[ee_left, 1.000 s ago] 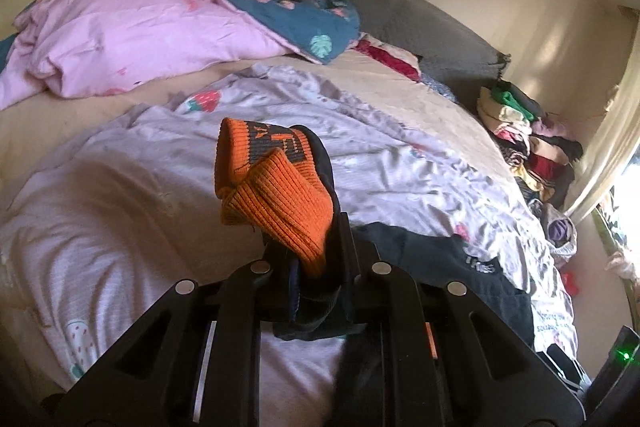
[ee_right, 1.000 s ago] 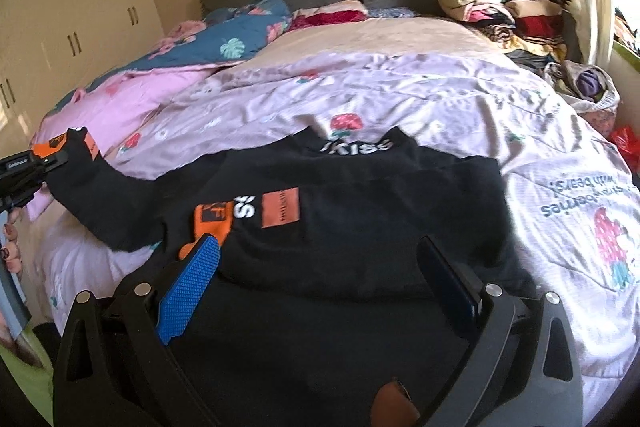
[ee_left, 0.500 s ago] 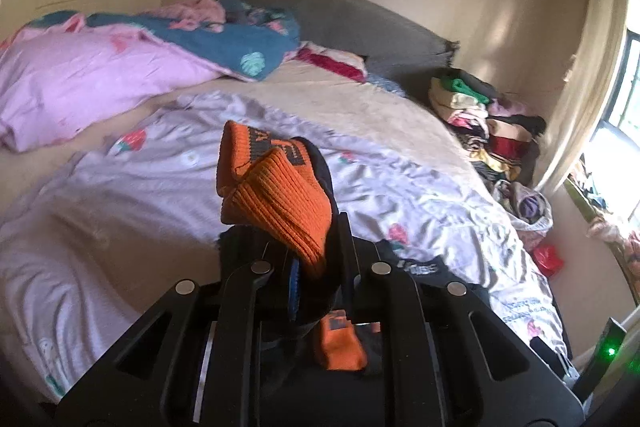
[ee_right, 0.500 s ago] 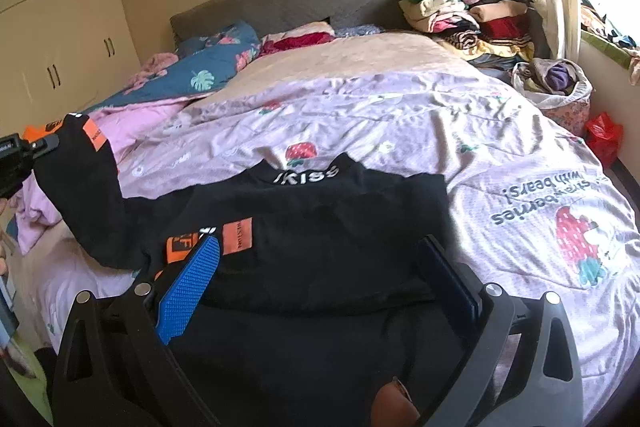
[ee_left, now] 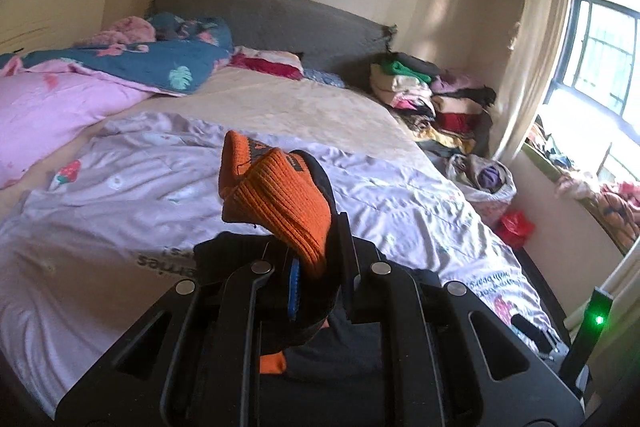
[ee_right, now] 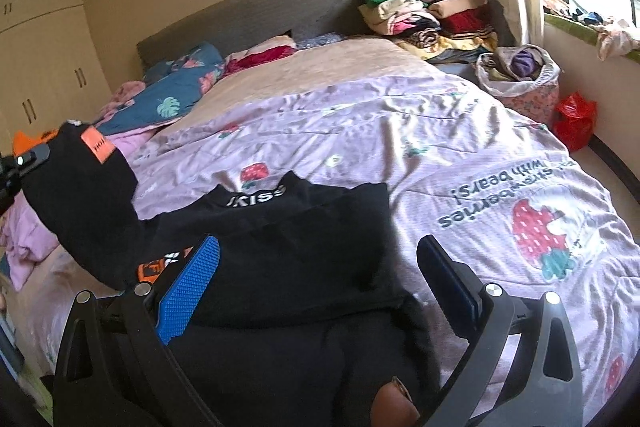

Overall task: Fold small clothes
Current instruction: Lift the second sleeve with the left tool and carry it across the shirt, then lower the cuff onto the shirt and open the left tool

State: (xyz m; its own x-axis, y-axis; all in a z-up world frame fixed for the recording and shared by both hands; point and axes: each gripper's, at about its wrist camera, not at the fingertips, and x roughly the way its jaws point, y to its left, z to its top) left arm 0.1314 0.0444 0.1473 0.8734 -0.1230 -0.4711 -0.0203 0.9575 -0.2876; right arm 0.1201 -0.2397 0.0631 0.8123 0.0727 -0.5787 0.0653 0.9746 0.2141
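Black top (ee_right: 280, 259), ribbed orange cuff (ee_left: 280, 203) pinched in L fingers (ee_left: 316, 271), R fingers (ee_right: 448, 283) wide, empty.

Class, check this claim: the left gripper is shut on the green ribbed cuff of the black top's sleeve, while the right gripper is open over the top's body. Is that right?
Not quite: the cuff is orange, not green, as the left wrist view shows. The rest stands: the left gripper is shut on it, and the right gripper is open over the black top.
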